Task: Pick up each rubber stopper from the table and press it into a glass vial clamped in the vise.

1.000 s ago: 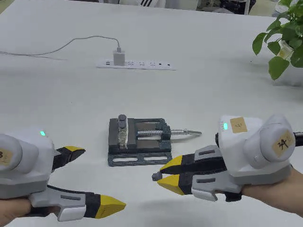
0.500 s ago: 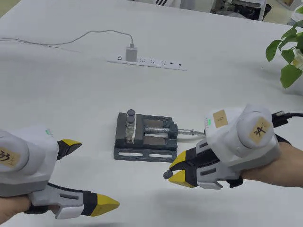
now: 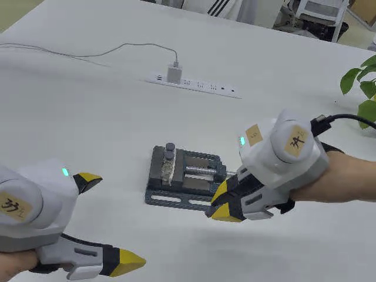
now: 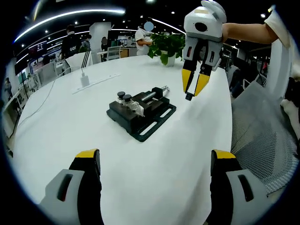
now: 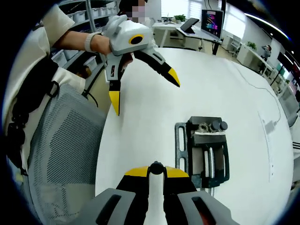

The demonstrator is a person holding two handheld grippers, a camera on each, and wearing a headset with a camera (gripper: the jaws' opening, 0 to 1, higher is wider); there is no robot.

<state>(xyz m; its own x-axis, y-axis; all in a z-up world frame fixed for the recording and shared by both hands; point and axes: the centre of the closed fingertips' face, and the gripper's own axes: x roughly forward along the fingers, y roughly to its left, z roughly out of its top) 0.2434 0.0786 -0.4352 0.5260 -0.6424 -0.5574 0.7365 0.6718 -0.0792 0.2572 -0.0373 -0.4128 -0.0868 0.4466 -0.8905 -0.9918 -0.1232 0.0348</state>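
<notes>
Work on the task looks partly done. In the head view, the vise point(image 3: 185, 182) sits near the middle of the worktop point(image 3: 88, 106). A glass vial point(image 3: 168, 170) stands clamped at the end far from the screw, with a dark stopper point(image 3: 170, 147) already pushed in on top. The right gripper point(image 3: 215, 208) hangs just beside the near corner of the vise. Its claw is almost pressed together, but what it pinches is too small to make out from here. The left gripper point(image 3: 107, 222) is near the front edge, well apart from the vise, with its claw spread wide and nothing in it. A power strip point(image 3: 194, 84) lies toward the far edge. In the left gripper view, two dark round tops seem to stand side by side on the vise, so maybe two vials are plugged, but I cannot tell for sure. In the right gripper view, the claw pinches a small rubber stopper point(image 5: 156, 167) at its yellow tips, up off the worktop and not yet over the vise. I think this one goes into a vial next. The glass there is blurry, so I cannot tell which vial is open or how many stoppers are left.
</notes>
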